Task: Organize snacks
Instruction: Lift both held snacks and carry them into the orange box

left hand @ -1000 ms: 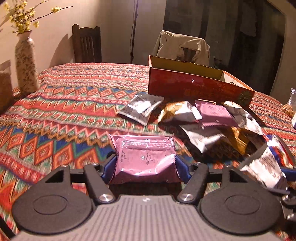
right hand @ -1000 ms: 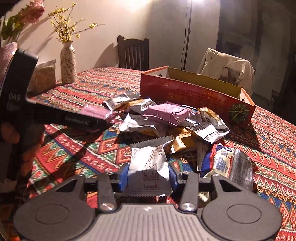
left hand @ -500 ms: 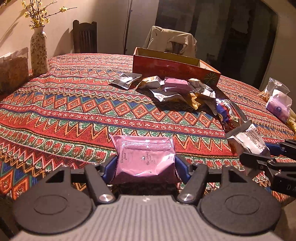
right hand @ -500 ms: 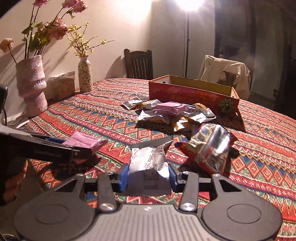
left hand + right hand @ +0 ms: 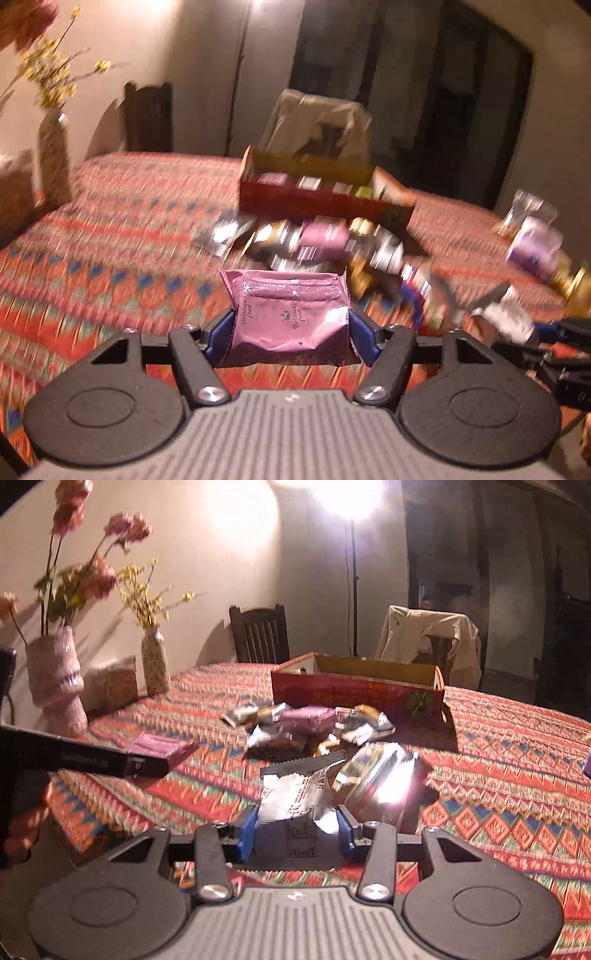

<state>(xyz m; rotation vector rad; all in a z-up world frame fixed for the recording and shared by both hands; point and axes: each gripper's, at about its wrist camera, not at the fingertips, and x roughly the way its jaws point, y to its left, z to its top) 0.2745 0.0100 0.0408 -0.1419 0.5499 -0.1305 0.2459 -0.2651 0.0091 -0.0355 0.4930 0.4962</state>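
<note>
Pink snack packet (image 5: 290, 314) clamped in left gripper (image 5: 290, 328), silver packet (image 5: 295, 823) pinched in right gripper (image 5: 295, 829), red box (image 5: 356, 694) beyond loose snack pile (image 5: 310, 727), contents probably packets, blurred.

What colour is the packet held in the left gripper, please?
Pink packet, clearest in the left wrist view.

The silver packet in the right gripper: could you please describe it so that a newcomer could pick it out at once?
Start at the long red cardboard box on the patterned tablecloth, then come toward the camera past the loose snack pile. The silver packet is clamped between the right gripper's blue pads. Unlike the pile's packets, it is off the cloth, silver with black print and a serrated top edge.
</note>
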